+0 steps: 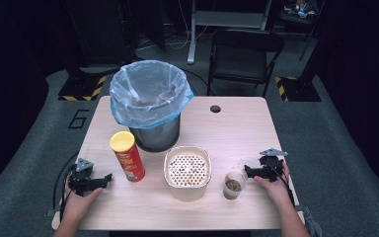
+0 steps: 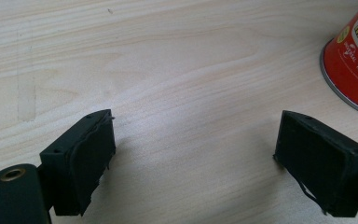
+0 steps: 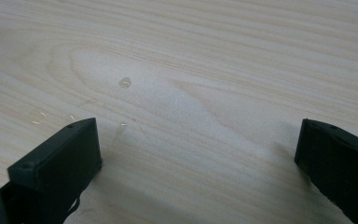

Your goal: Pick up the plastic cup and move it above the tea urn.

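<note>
Grippers: two, one per hand. Left gripper point(image 1: 104, 179) low at near-left table edge, jaws spread wide, nothing between, pointing right toward chip can. Right gripper point(image 1: 247, 171) at near-right, jaws spread wide too, nothing between, pointing left at small cup, just beside it, contact not clear. In left gripper view point(image 2: 193, 154) bare wood between jaws, red can base at upper right. In right gripper view point(image 3: 198, 154) bare wood between jaws, a few clear droplets point(image 3: 125, 82) on tabletop ahead.

Largest to smallest:
- Table point(image 1: 237, 128): one, light wood, round cable hole point(image 1: 215, 108) near far edge.
- Folding chair point(image 1: 244, 54): one, black, behind table on floor.
- Trash bin point(image 1: 150, 106): one, dark metal, lined with bluish clear bag, far-left centre of table.
- Strainer tub point(image 1: 188, 170): one, cream, perforated insert on top, centre near edge, in front of bin.
- Chip can point(image 1: 127, 156): one, red tube, yellow lid, upright, left of tub, right of left gripper, apart from it.
- Small cup point(image 1: 233, 184): one, clear plastic, brownish contents at bottom, upright, between tub and right gripper.
</note>
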The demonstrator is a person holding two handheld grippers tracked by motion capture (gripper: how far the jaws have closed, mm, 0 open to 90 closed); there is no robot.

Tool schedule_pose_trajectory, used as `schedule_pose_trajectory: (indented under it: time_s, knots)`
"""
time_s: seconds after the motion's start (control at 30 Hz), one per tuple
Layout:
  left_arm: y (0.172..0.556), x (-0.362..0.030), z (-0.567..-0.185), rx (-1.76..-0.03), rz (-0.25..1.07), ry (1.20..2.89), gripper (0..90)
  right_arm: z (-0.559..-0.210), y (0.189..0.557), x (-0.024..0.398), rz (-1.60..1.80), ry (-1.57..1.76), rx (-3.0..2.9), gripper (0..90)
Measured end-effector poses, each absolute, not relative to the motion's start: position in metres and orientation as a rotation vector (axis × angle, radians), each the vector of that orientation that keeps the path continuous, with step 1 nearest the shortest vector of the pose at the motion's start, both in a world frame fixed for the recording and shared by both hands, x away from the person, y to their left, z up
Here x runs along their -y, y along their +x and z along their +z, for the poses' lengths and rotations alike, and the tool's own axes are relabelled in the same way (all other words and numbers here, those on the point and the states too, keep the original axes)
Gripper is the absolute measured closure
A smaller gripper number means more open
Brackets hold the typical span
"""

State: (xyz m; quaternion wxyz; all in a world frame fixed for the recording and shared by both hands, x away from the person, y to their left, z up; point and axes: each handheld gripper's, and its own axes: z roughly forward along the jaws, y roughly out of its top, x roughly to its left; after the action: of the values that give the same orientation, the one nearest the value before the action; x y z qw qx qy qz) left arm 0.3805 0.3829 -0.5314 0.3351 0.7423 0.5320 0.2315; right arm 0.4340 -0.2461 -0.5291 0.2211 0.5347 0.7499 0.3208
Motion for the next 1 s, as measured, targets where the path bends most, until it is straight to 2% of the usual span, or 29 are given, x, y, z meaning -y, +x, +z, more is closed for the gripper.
schedule_pose_trajectory:
  time_s: [0.63, 0.77, 0.8, 1.0]
  knots:
    - [0.3792, -0.3825, -0.5314, -1.389, 0.608, 1.932, 13.2, -0.5279, 0.4326, 0.2483, 0.899, 1.440, -2.107, 3.6]
    - [0.3788, -0.3825, -0.5312, -1.391, 0.606, 1.934, 13.2, -0.5261, 0.4315, 0.2484, 0.896, 1.440, -2.109, 9.3]
    - [0.3783, -0.3825, -0.5311, -1.395, 0.605, 1.934, 13.2, -0.5250, 0.4300, 0.2474, 0.902, 1.436, -2.112, 13.3]
    - [0.3769, -0.3825, -0.5313, -1.394, 0.607, 1.932, 13.2, -0.5242, 0.4298, 0.2457, 0.906, 1.451, -2.102, 17.0]
